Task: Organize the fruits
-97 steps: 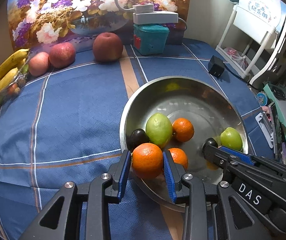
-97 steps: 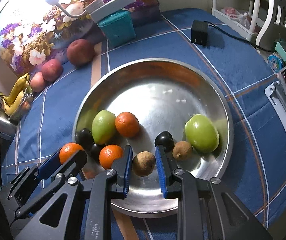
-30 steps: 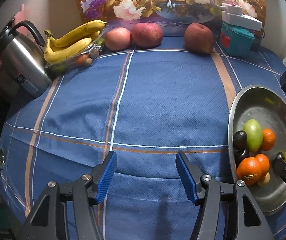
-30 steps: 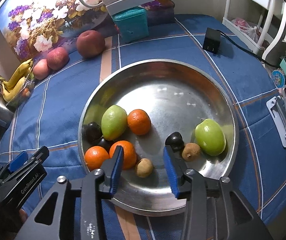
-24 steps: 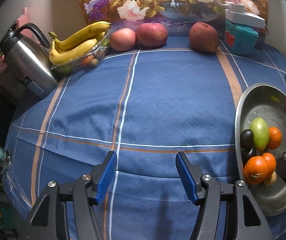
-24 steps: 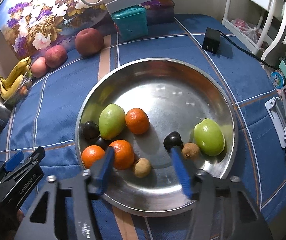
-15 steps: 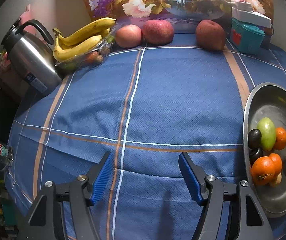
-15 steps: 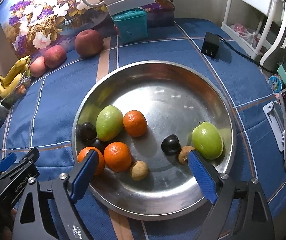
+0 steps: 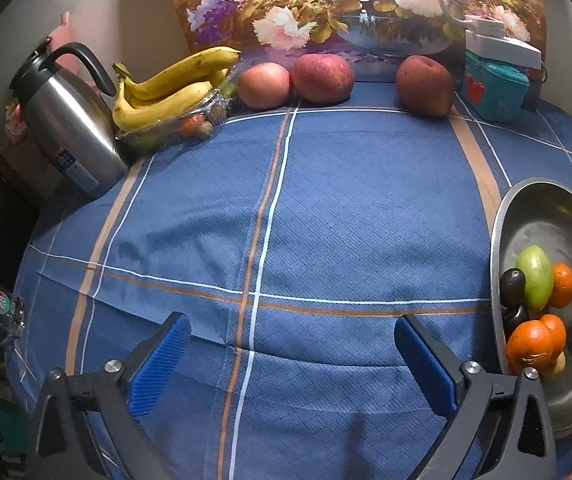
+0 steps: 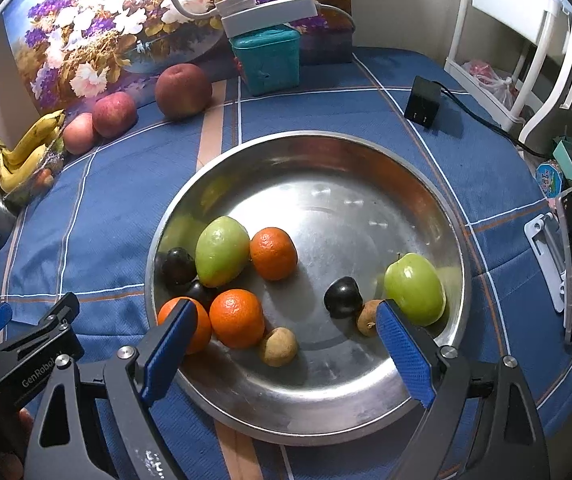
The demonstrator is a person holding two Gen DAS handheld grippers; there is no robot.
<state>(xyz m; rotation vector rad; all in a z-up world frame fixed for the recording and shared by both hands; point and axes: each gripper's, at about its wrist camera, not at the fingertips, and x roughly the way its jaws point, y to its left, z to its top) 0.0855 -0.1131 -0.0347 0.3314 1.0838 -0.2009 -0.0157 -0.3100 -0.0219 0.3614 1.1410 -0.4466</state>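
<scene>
Your right gripper (image 10: pixel 286 342) hangs over the near edge of the steel bowl (image 10: pixel 366 148); its jaws have just been opening and now stand wide, holding nothing, with a small brown fruit (image 10: pixel 279 346) lying loose in the bowl between them. Your left gripper (image 9: pixel 292 352) is over the bare blue tablecloth (image 9: pixel 346 208) left of the bowl; its jaws have just been opening too and now are spread wide and empty. Inside the bowl, on the near left, two oranges (image 10: pixel 237 318) lie touching each other, and beyond them are a green fruit (image 10: pixel 222 250), a third orange (image 10: pixel 273 253) and dark plums (image 10: pixel 179 265). On the right side of the bowl lie a second brown fruit (image 10: pixel 367 323), a dark plum (image 10: pixel 342 297) and a green apple (image 10: pixel 415 289). Far on the table, three red apples (image 9: pixel 323 79) stand in a row before the flower painting (image 9: pixel 346 0), with bananas (image 9: pixel 166 92) and a steel kettle (image 9: pixel 68 124) at the far left.
</scene>
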